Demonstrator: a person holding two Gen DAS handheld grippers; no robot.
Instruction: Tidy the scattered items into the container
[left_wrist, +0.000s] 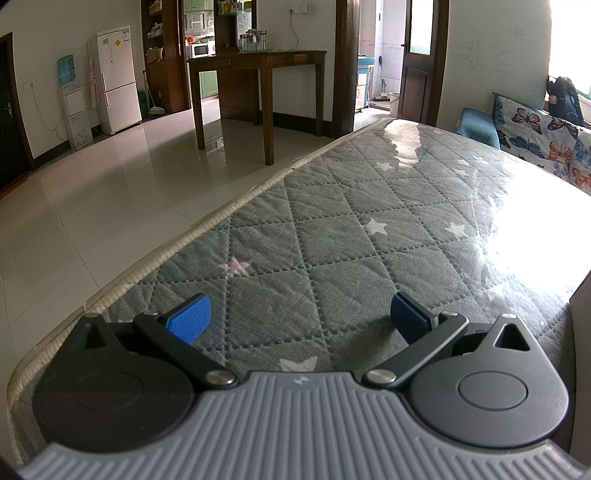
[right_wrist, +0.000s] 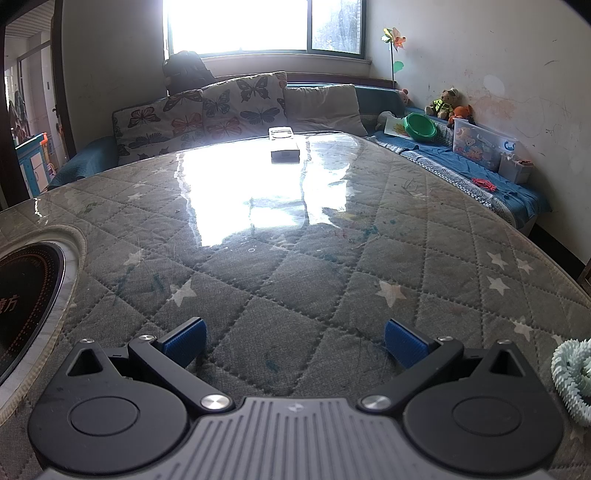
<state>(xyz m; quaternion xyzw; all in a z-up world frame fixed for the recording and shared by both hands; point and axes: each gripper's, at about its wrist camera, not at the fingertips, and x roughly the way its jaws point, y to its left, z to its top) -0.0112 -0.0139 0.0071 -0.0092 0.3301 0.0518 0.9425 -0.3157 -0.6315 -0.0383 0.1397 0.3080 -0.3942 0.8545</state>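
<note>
The left hand-held gripper (left_wrist: 300, 319) hovers low over the worktop (left_wrist: 369, 206), its jaws spread wide with nothing between the ribbed blue pads (left_wrist: 189, 318). Below it lies grey quilted cloth, stitched in diamonds and scattered with white stars, under a glossy clear sheet that mirrors the window light. A cream piped border runs along the worktop's left edge, with pale polished floor tiles (left_wrist: 92, 206) beyond.

The right hand-held gripper (right_wrist: 294, 341) is likewise wide open and empty above the same quilted surface. Near the far edge of the worktop sits a small white rectangular box (right_wrist: 284, 150), and whether it is the container cannot be told. At the near right edge, just beside the gripper's body, lies a pale mint spiky ridged object (right_wrist: 572, 380), only partly in view. At the left edge a round black glass plate (right_wrist: 26, 295) with a pale ring is set into the worktop.
</note>
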